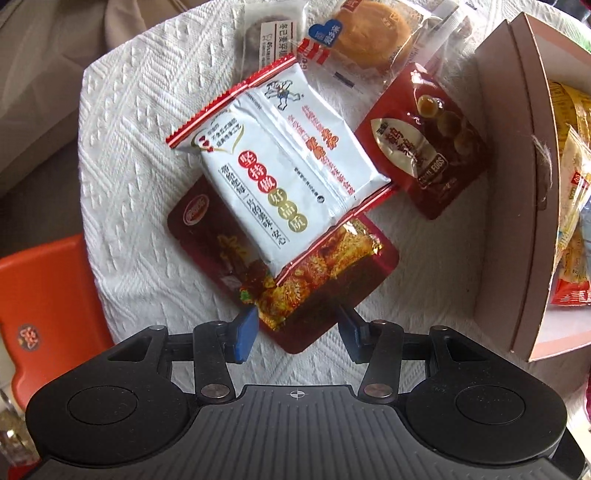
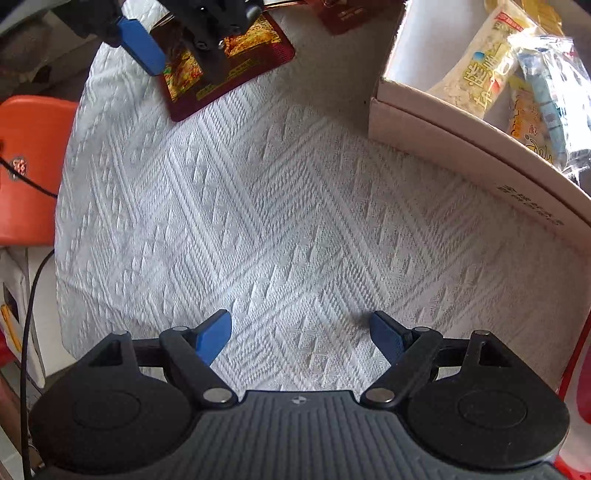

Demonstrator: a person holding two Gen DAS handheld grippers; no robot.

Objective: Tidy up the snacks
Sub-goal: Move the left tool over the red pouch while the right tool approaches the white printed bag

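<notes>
A white packet with red serrated ends (image 1: 280, 173) lies across a dark red foil packet (image 1: 325, 277) on the white cloth (image 1: 140, 206). My left gripper (image 1: 297, 332) hovers open over the foil packet's near corner, its blue pads (image 1: 245, 334) on either side and not pressing. Behind are a red egg pouch (image 1: 424, 147), a wrapped golden bun (image 1: 373, 33) and a wrapped dark cake (image 1: 273, 33). My right gripper (image 2: 301, 336) stands open over bare cloth (image 2: 280, 206), nothing between its fingers. The right wrist view shows the left gripper (image 2: 177, 44) above the foil packet (image 2: 251, 55).
A pale cardboard box (image 1: 517, 184) (image 2: 443, 122) stands at the right with several snack packets (image 2: 491, 74) inside. An orange stool (image 1: 44, 306) (image 2: 29, 166) sits past the cloth's left edge. A black cable (image 2: 29, 314) hangs there.
</notes>
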